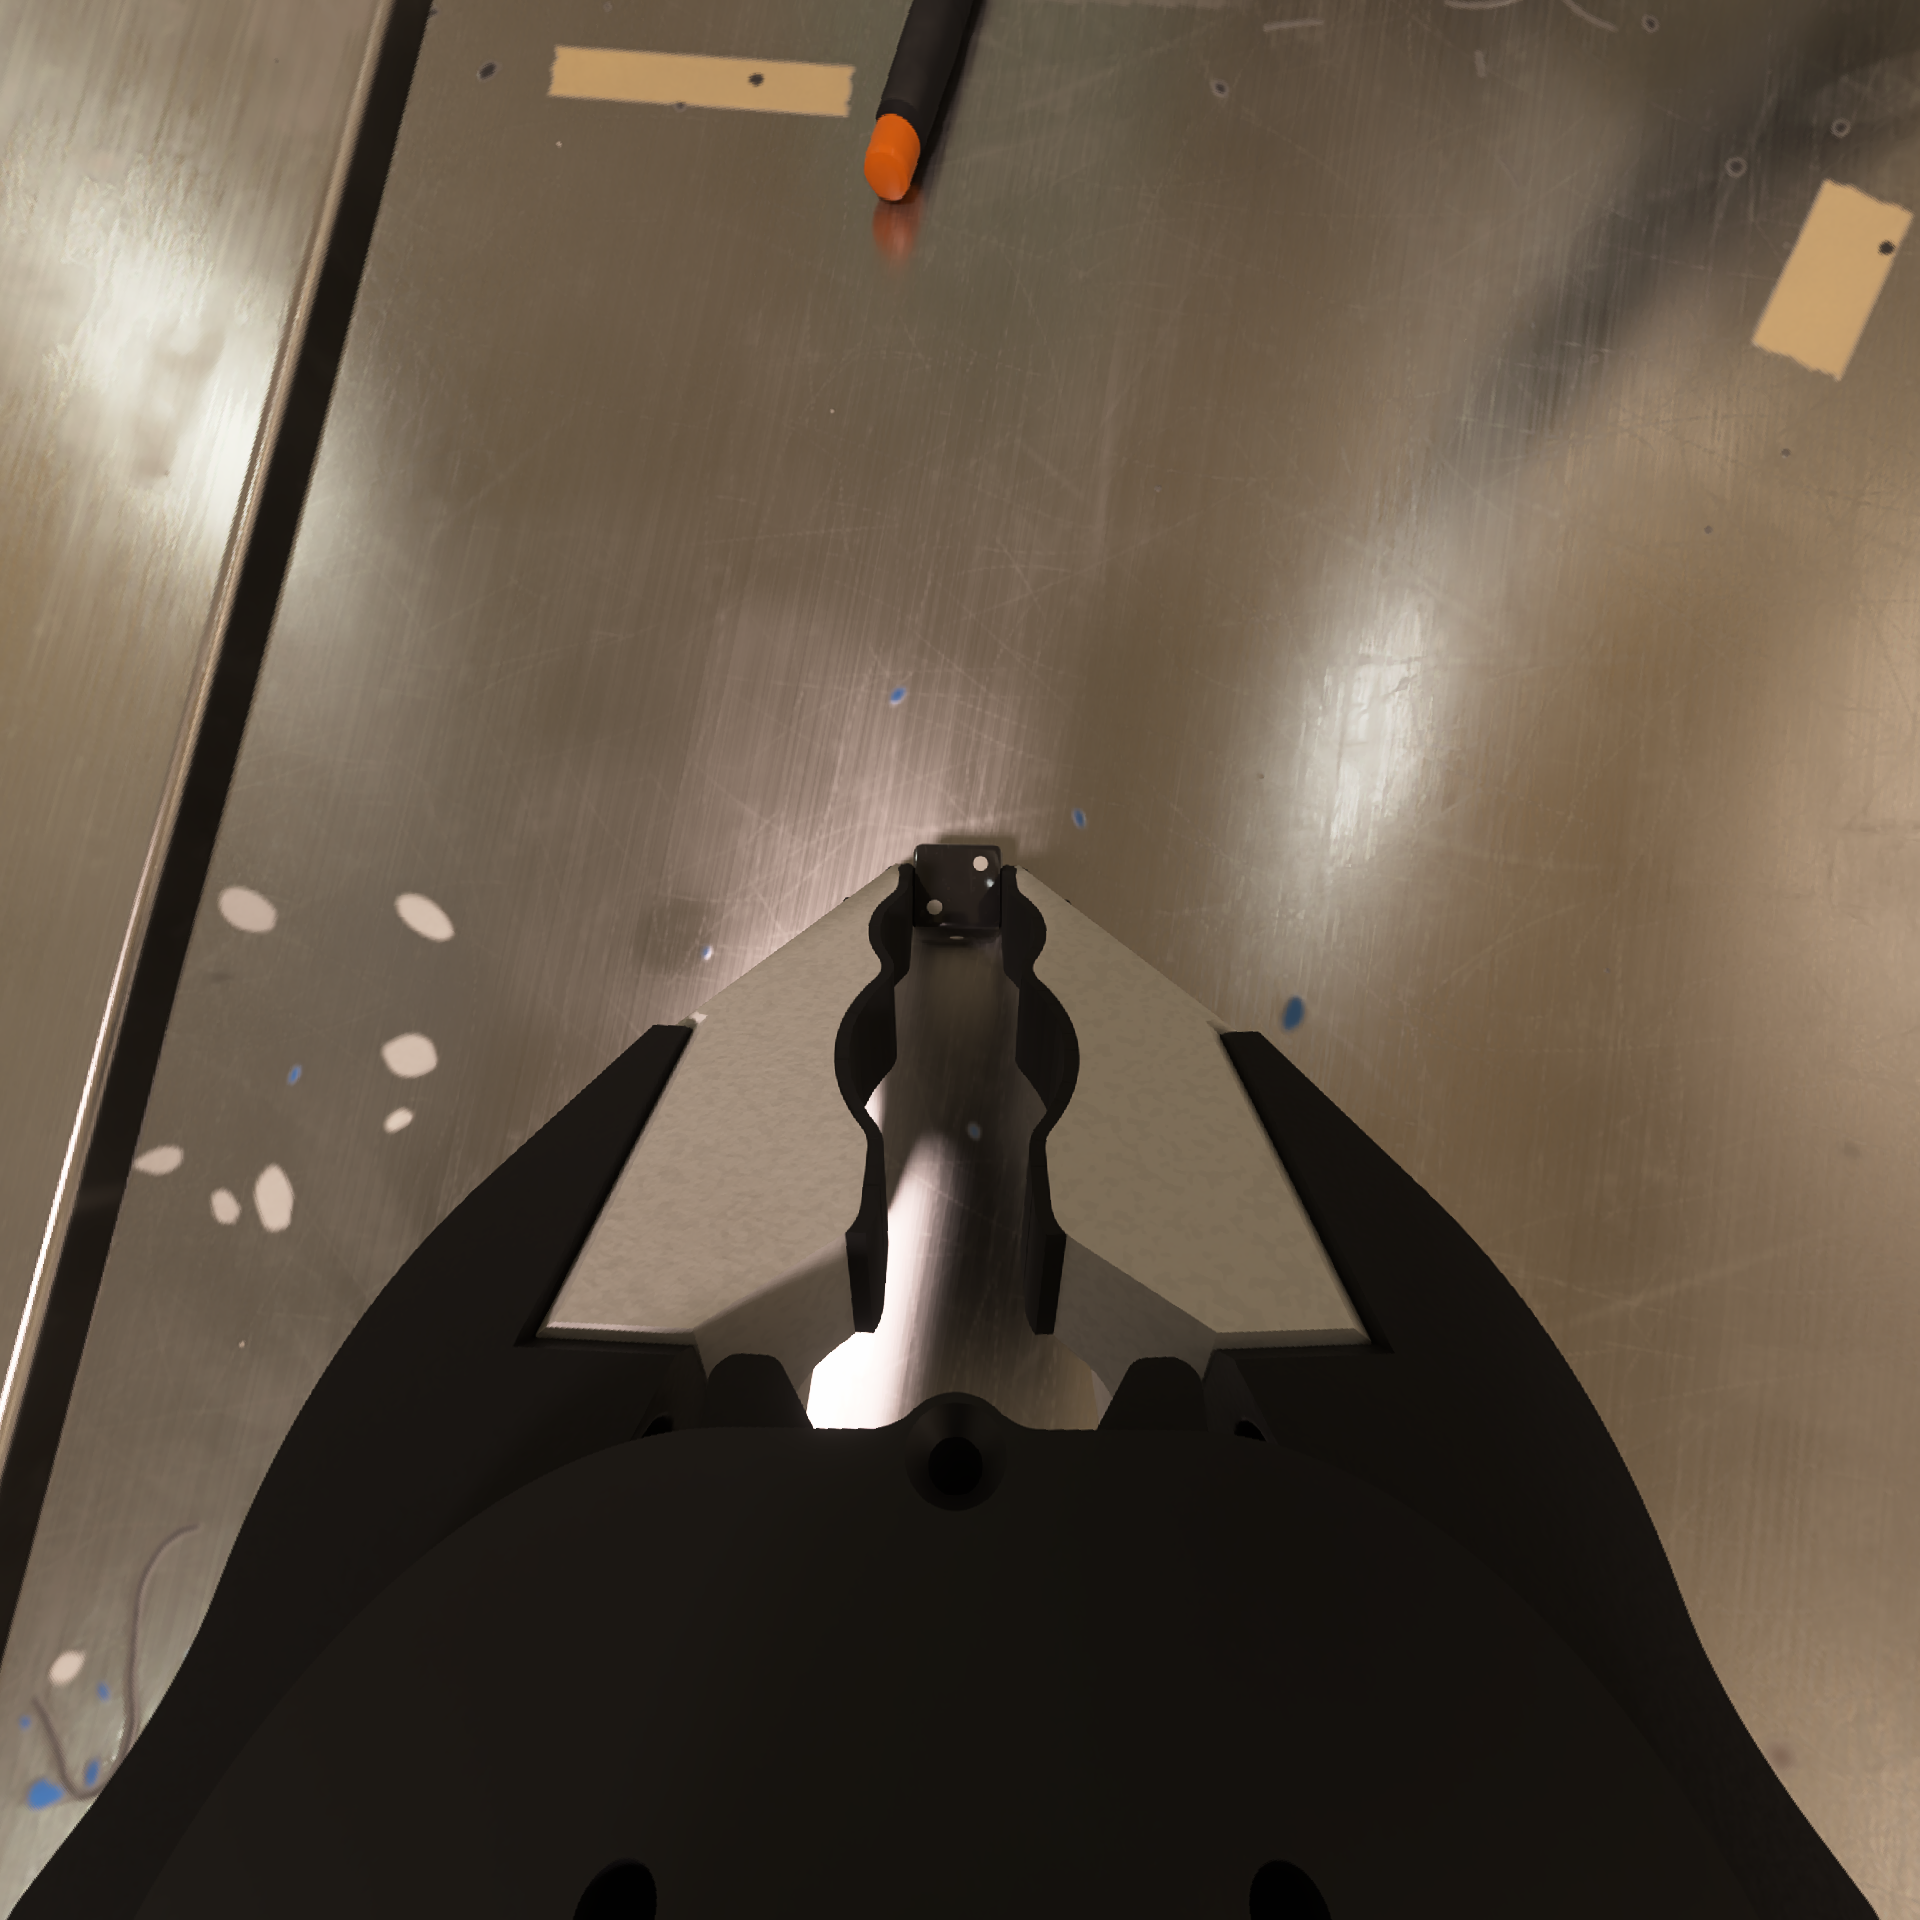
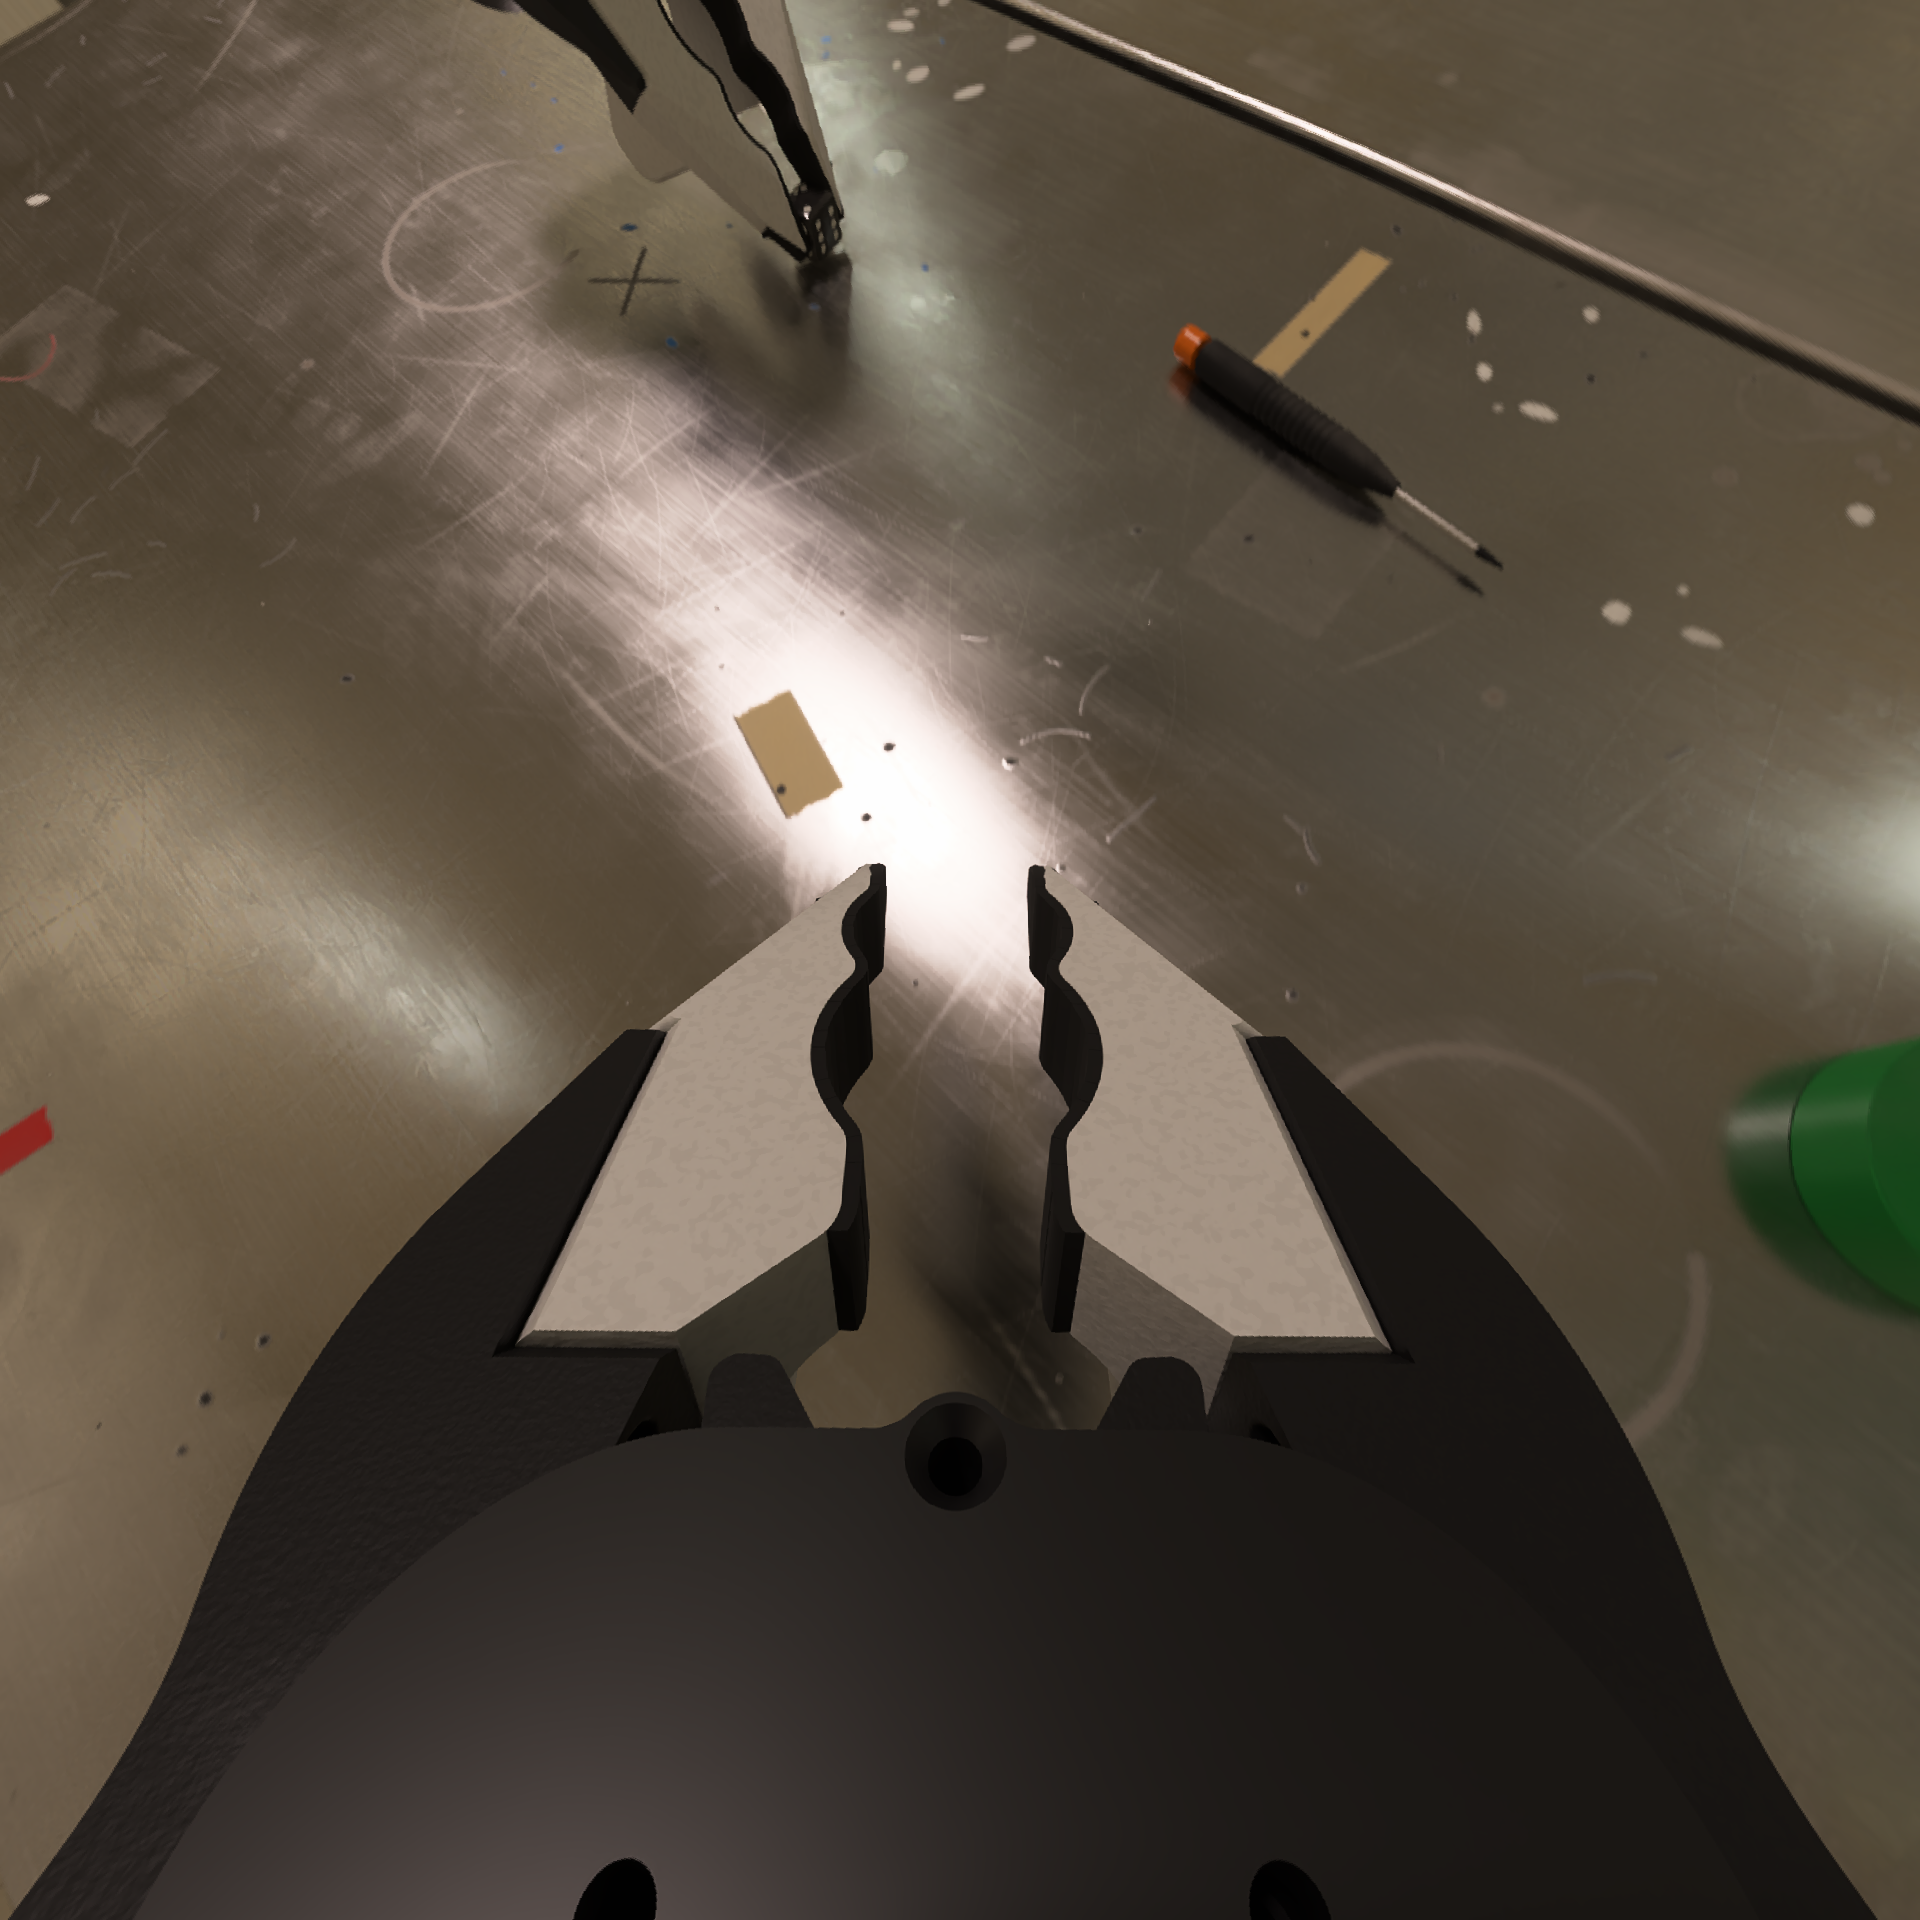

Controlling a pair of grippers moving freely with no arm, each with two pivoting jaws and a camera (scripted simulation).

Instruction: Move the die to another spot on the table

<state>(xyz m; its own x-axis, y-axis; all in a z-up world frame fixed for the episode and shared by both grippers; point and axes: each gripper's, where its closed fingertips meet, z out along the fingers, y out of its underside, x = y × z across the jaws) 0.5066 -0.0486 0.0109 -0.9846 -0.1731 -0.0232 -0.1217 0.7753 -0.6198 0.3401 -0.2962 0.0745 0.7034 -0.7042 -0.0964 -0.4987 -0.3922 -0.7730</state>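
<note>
My left gripper is clenched on the small black cube-shaped die with white pips, pinching it right at the fingertips, down at the scratched, brushed-metal counter; I cannot tell whether the die touches the metal. A dark seam with a bright metal lip runs along the counter's left side in this view. Ahead, towards the far edge, lies a black-handled precision screwdriver with an orange cap, beside a strip of tan masking tape. Another tan tape piece sits towards the far right corner.

My right gripper is released, its jaws apart with nothing between them, hanging over a bright glare on the counter near a short tan tape patch. A green round plastic object sits at the right edge of this view. No brand, label or readable writing shows; only a hand-drawn cross mark and faint circles on the metal.
</note>
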